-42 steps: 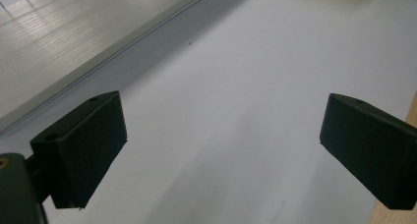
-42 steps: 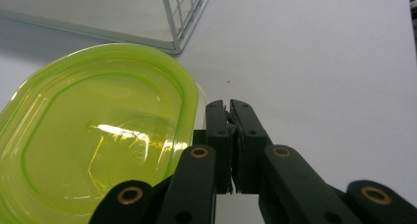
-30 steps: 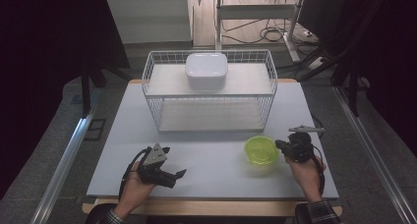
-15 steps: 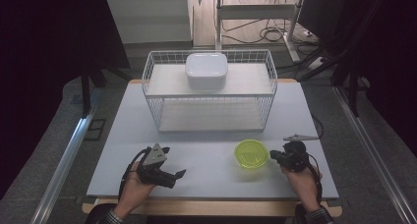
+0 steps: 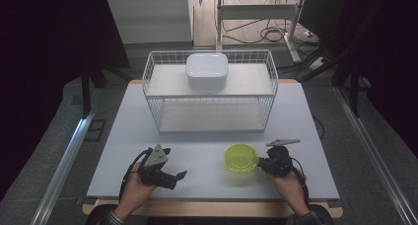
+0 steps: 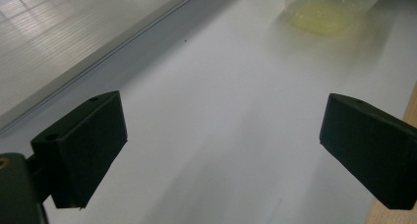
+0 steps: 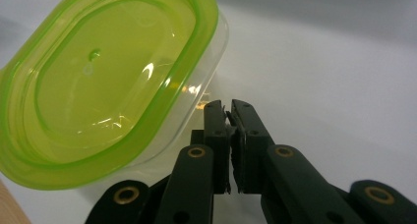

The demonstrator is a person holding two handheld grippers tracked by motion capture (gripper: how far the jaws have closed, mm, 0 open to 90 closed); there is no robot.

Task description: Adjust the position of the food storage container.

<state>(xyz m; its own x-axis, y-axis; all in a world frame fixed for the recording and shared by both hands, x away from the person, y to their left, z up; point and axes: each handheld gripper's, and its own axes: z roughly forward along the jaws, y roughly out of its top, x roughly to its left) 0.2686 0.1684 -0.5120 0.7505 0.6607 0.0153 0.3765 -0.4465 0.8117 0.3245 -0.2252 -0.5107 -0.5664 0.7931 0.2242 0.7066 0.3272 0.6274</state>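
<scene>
White counter (image 5: 207, 156), front edge, left to right: left gripper (image 5: 173, 176), jaws spread wide, holding nothing; green-lidded clear container (image 5: 240, 157) just left of the right gripper (image 5: 260, 163), whose jaws are closed together, tips touching the container's side wall.

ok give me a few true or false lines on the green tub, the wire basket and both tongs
1. The clear plastic tub with the green lid stands on the table in front of the white wire basket. True.
2. The right tongs are wide open. False: their jaws are shut, right beside the tub's wall, with nothing clearly between them.
3. The left tongs are open with nothing between them. True.
4. The white lidded box sits on the table beside the basket. False: it rests on the basket's upper shelf.
5. The tub's lid is off. False: the green lid sits on it.
</scene>
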